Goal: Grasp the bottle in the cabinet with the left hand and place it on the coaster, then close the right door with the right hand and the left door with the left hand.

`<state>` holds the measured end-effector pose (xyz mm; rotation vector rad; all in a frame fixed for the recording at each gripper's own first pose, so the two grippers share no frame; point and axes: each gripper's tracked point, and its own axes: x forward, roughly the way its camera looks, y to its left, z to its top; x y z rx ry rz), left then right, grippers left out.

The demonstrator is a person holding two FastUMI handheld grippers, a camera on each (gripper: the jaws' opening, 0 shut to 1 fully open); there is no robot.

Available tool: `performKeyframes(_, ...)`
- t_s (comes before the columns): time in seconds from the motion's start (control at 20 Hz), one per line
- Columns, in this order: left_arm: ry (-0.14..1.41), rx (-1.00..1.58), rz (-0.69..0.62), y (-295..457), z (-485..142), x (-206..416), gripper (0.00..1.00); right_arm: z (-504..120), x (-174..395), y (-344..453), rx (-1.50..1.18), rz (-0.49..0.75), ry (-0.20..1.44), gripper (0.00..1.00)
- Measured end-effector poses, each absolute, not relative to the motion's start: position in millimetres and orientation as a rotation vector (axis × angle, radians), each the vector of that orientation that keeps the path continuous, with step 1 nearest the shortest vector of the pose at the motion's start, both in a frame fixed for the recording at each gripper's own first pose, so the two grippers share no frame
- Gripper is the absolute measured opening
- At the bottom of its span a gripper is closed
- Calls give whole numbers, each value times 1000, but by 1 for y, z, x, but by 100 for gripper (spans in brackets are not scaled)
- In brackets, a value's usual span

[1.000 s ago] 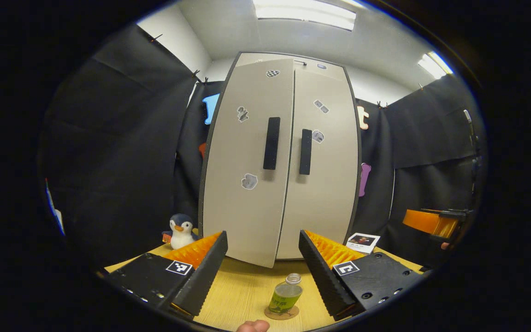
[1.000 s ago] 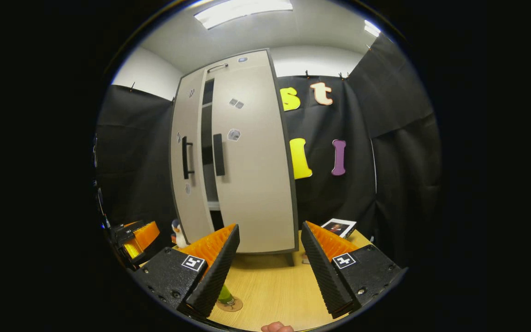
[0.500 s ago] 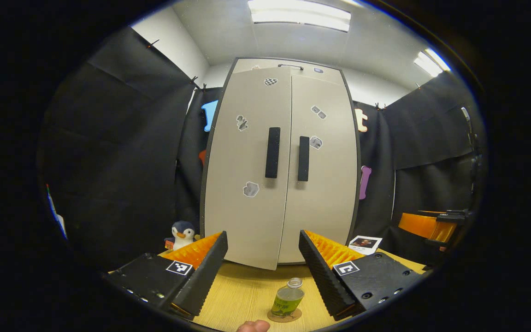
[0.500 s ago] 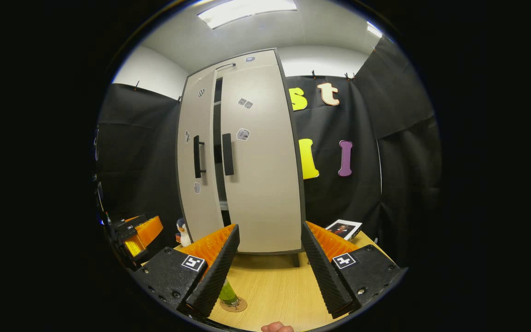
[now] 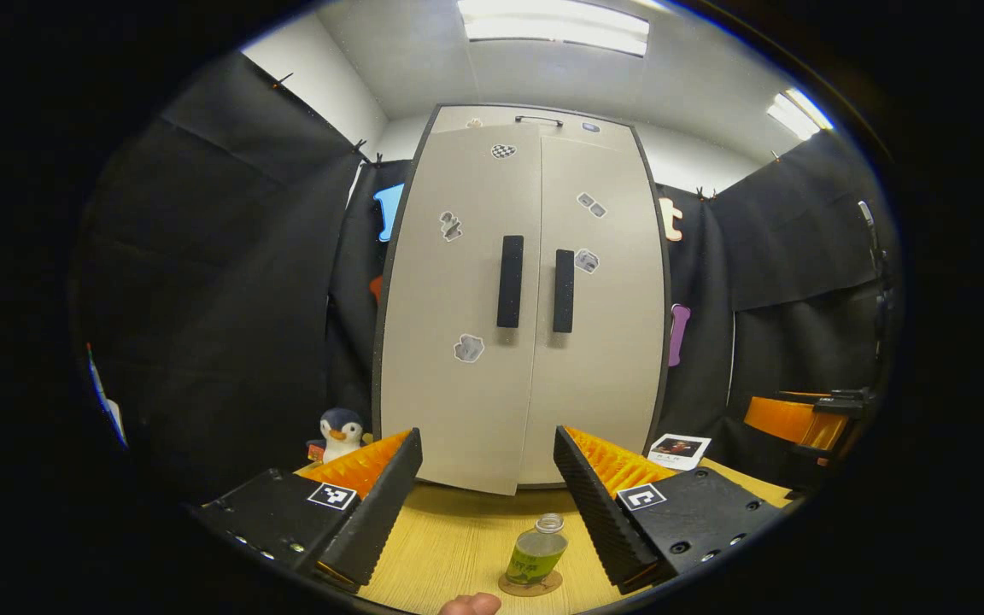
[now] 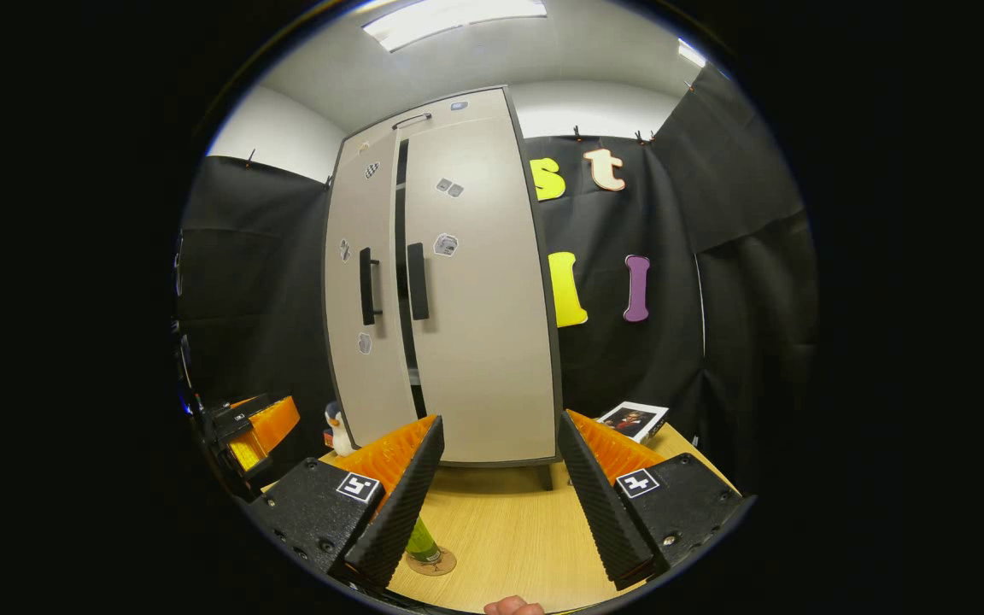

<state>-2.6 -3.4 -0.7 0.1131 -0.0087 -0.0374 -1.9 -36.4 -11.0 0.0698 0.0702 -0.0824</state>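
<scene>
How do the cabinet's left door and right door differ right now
The left door stands slightly ajar, a dark gap showing beside it in the right gripper view; the right door sits flush against the cabinet. The left door carries three stickers, the right door two, as the left gripper view shows. Both are pale grey with a black vertical handle near the middle seam.

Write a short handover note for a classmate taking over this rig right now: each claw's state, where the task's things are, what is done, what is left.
Left claw: open, empty, facing the cabinet.
Right claw: open, empty, off to the cabinet's right.
Bottle: upright on the coaster on the table. Done.
Right door: looks shut.
Left door: a dark gap shows beside it in the right gripper view, so not quite shut.
Left: push the left door home with the left claw.
</scene>
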Motion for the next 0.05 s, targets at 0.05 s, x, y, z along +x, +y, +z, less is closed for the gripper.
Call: performKeyframes(0.05, -8, 111, -37, -3, -1, -3, 95, -11, -2, -36, 68, -82, 72, 83)
